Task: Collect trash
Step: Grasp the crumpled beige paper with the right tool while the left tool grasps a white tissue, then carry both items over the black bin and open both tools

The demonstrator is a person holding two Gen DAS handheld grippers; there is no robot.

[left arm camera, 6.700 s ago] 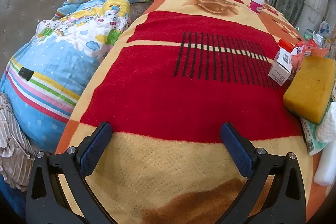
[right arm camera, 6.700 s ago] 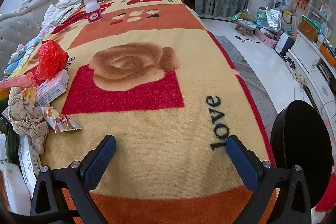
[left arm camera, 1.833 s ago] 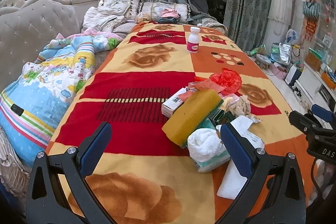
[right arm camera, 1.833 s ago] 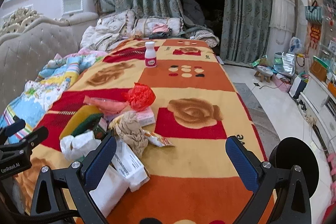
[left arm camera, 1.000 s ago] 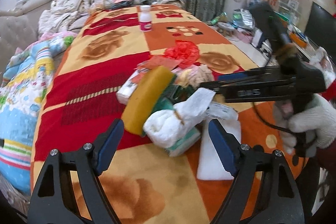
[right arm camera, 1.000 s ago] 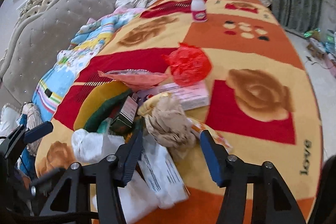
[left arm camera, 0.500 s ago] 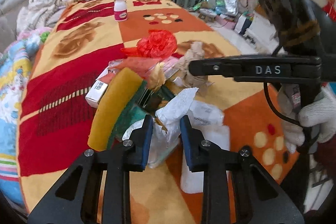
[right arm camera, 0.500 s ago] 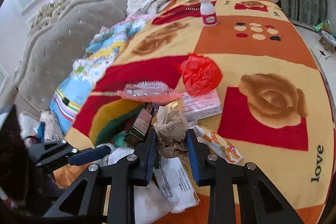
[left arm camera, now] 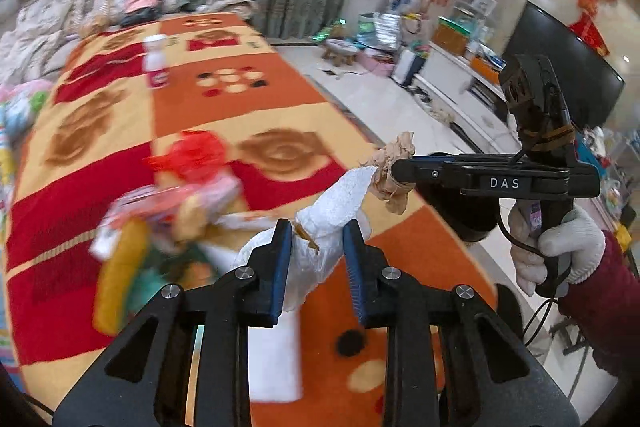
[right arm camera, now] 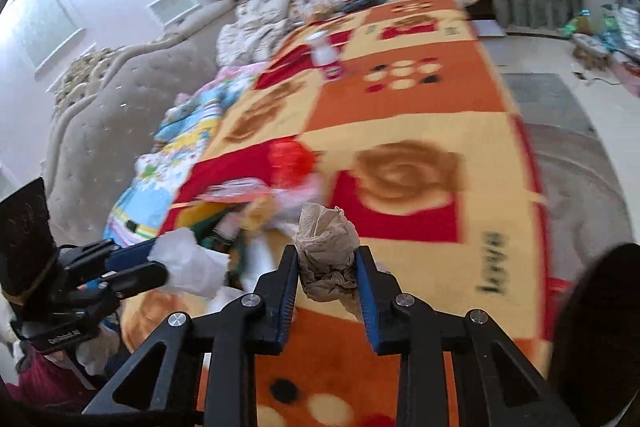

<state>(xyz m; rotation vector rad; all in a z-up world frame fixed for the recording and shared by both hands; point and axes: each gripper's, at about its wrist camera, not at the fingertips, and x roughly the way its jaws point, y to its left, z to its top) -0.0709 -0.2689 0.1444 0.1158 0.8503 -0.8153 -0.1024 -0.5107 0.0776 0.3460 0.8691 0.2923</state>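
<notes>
My left gripper (left arm camera: 316,239) is shut on a crumpled white tissue (left arm camera: 332,215) and holds it above the blanket. It also shows in the right wrist view (right arm camera: 186,265) at the left. My right gripper (right arm camera: 326,259) is shut on a crumpled brown paper wad (right arm camera: 326,247), also lifted. In the left wrist view the right gripper (left arm camera: 400,177) comes in from the right with the brown wad (left arm camera: 390,167) at its tip, close to the tissue. A blurred trash pile (left arm camera: 168,211) stays on the blanket, with a red plastic bag (left arm camera: 192,157) and a yellow sponge (left arm camera: 114,267).
A red, orange and yellow blanket (left arm camera: 248,99) covers the bed. A small white bottle (left arm camera: 158,65) stands far back. A white flat pack (left arm camera: 276,359) lies below the left gripper. A dark round object (right arm camera: 600,327) sits at the right. The floor and cluttered furniture (left arm camera: 440,39) lie to the right.
Both grippers have lifted their pieces up off the pile and swung to the right. The trash pile now lies lower and to the left, blurred by the motion.
</notes>
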